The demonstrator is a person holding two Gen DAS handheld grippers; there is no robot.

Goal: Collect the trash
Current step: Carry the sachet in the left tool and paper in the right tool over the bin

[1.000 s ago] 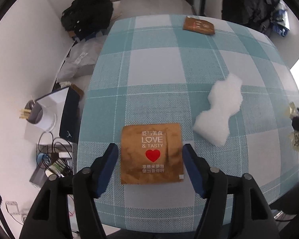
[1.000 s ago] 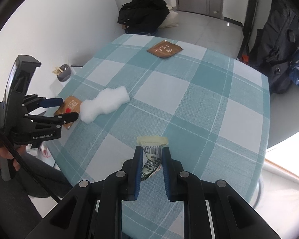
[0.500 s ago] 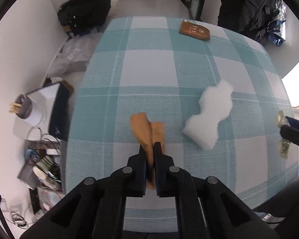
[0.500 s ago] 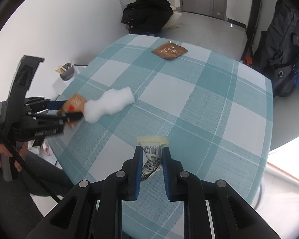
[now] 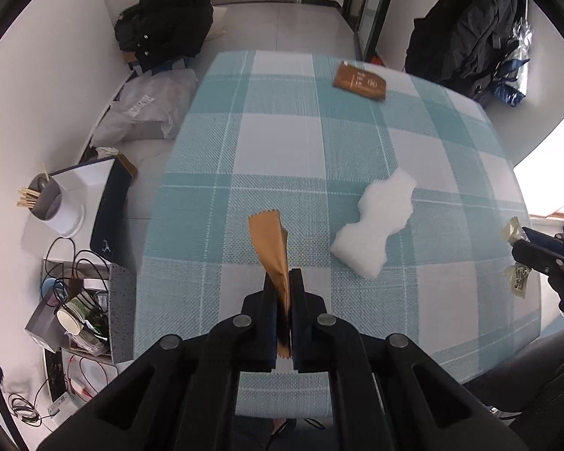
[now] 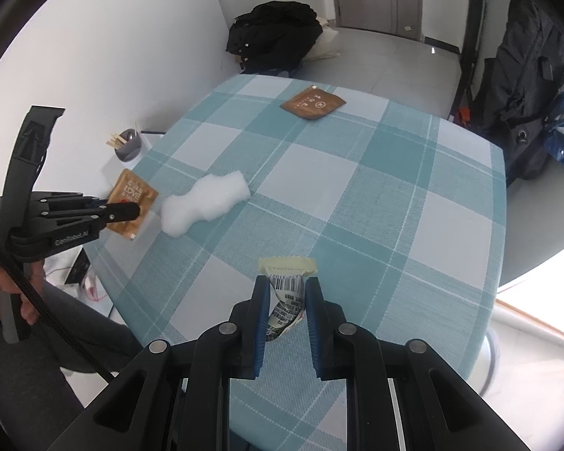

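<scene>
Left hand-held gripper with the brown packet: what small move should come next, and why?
Probably a short lift straight up. The left hand-held gripper is shut on the brown packet, pinched edge-on just above the checked tablecloth. The right hand-held gripper already holds a barcode wrapper, so no bin is in view yet to head toward.

My table (image 5: 282, 143) wears a teal-and-white check, crossed by thin white lines. The packet (image 5: 272, 248) in my left fingers (image 5: 269, 300) is golden brown; from the right it shows white lettering and a red heart. A second brown packet (image 5: 360, 82) lies on the far squares, with pale print on it. The foam piece (image 5: 376, 225) is plain white. My right fingers (image 6: 261, 308) are black with blue pads, and the wrapper (image 6: 286, 289) between them is pale yellow with a black barcode on white.
</scene>
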